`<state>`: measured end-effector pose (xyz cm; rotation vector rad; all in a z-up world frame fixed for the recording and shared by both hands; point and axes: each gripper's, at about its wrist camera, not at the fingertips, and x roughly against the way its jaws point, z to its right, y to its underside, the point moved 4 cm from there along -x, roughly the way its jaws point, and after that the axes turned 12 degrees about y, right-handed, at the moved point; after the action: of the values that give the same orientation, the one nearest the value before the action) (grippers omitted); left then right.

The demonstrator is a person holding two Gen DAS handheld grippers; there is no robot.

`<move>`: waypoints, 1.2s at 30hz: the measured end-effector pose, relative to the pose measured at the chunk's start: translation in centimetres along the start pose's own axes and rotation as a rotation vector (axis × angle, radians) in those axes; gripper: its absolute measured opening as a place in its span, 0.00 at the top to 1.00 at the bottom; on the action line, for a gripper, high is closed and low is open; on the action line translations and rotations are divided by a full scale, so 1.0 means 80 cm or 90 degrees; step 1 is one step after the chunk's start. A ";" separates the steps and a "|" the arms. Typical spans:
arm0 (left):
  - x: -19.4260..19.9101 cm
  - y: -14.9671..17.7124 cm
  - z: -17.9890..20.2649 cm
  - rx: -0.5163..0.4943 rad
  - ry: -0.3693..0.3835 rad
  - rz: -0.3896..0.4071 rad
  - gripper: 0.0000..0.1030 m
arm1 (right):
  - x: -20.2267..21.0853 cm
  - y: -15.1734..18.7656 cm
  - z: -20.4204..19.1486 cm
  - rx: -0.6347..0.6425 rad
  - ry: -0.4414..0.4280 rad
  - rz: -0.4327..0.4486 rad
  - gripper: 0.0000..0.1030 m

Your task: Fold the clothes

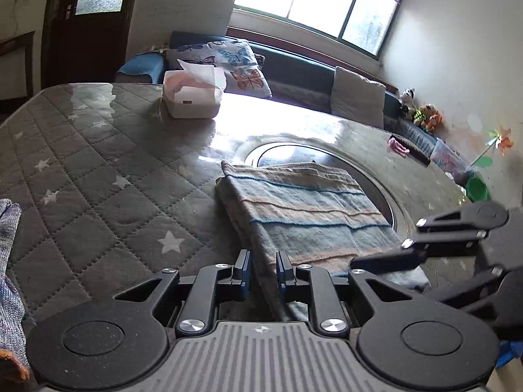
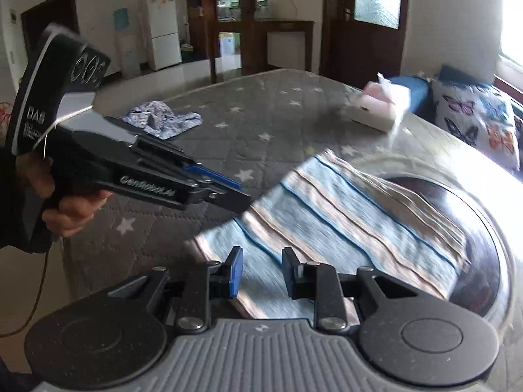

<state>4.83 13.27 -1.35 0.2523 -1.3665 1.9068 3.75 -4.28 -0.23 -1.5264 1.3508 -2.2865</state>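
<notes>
A folded striped cloth, blue and beige (image 1: 304,205), lies on the quilted star-patterned table cover (image 1: 98,170); it also shows in the right wrist view (image 2: 343,225). My left gripper (image 1: 263,269) is at the cloth's near left corner, its jaws slightly apart with the cloth's edge between them. In the right wrist view the left gripper (image 2: 235,192) reaches the cloth's left edge. My right gripper (image 2: 261,272) is open above the cloth's near edge; it also shows in the left wrist view (image 1: 385,261) at the cloth's right corner.
A tissue box (image 1: 193,93) stands at the far side of the table. A second crumpled blue-white garment (image 2: 163,119) lies on the far left. A round glossy inset (image 1: 327,163) lies under the cloth. A sofa with cushions (image 1: 242,65) is behind.
</notes>
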 end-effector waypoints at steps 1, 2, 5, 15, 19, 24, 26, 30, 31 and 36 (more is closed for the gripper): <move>-0.001 0.000 -0.001 0.004 -0.001 -0.002 0.82 | -0.007 0.000 -0.004 0.003 -0.005 -0.005 0.75; -0.002 0.000 -0.002 0.008 -0.003 -0.004 0.82 | -0.008 -0.001 -0.006 0.006 -0.006 -0.006 0.75; -0.004 -0.001 -0.006 0.022 -0.007 -0.008 0.82 | -0.007 -0.004 -0.009 0.013 -0.003 -0.001 0.75; 0.000 -0.005 -0.015 0.069 -0.025 -0.002 0.67 | 0.004 -0.002 -0.050 0.120 0.001 0.027 0.45; -0.002 -0.005 -0.015 0.089 -0.017 -0.002 0.67 | -0.014 0.006 -0.068 0.178 0.050 0.025 0.47; -0.010 -0.006 -0.012 0.126 0.007 -0.003 0.66 | -0.024 0.009 -0.076 0.203 0.100 0.031 0.65; -0.015 -0.007 -0.010 0.143 0.019 -0.004 0.66 | -0.023 0.009 -0.075 0.195 0.105 0.034 0.71; -0.019 -0.010 -0.009 0.178 0.035 0.005 0.66 | -0.011 0.000 -0.062 0.145 0.086 0.041 0.85; -0.018 -0.010 -0.009 0.186 0.039 0.009 0.66 | -0.007 -0.003 -0.058 0.130 0.080 0.044 0.86; -0.014 -0.008 -0.015 0.241 0.058 0.027 0.64 | 0.008 -0.013 -0.030 0.045 0.043 0.052 0.88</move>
<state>6.31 13.86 -1.99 0.3174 -0.9514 2.1768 1.94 -2.46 0.64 -1.3596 1.3081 -2.3291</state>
